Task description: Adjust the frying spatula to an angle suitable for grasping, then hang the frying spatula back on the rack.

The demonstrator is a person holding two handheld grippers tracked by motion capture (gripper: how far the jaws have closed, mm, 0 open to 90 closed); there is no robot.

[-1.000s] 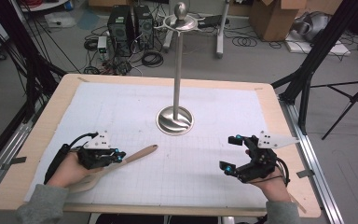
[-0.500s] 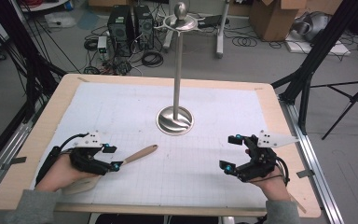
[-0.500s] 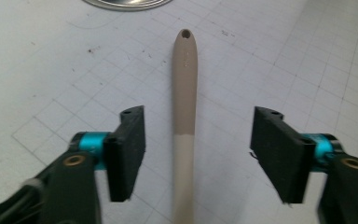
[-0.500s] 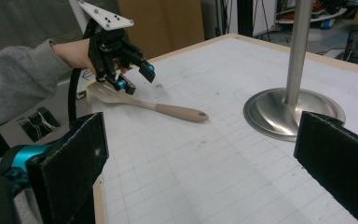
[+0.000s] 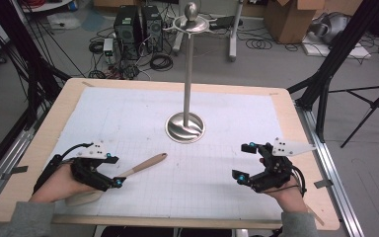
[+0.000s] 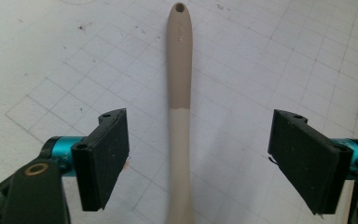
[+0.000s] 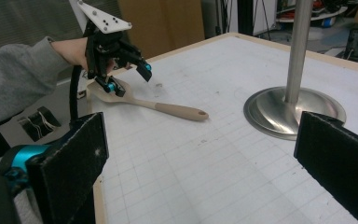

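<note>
Beige wooden spoon (image 5: 137,168) flat on the white grid mat (image 5: 177,108), near the table's left front, handle end with its hanging hole pointing up and right toward the steel stand (image 5: 186,123). Left gripper (image 5: 113,170) sits over the spoon's bowl end; its jaws have just been opening and now stand wide apart. In the left gripper view the handle (image 6: 181,93) runs straight up the middle of the gap, clear of both pads (image 6: 103,156), so nothing is clamped and the spoon rests on the mat by itself. Handle is two-tone: darker tan on the far half, paler on the near half. Right gripper (image 5: 246,162) rests well apart at the table's right front, jaws spread with nothing between them; in the right gripper view they frame bare mat, with the stand's round base (image 7: 292,109) just past the right jaw. That same view shows the left hand (image 7: 77,49) in a grey sleeve (image 7: 14,79) and its gripper tilted down over the spoon's bowl (image 7: 106,91). Stand is upright mid-table, with a small dish and knob on top.
</note>
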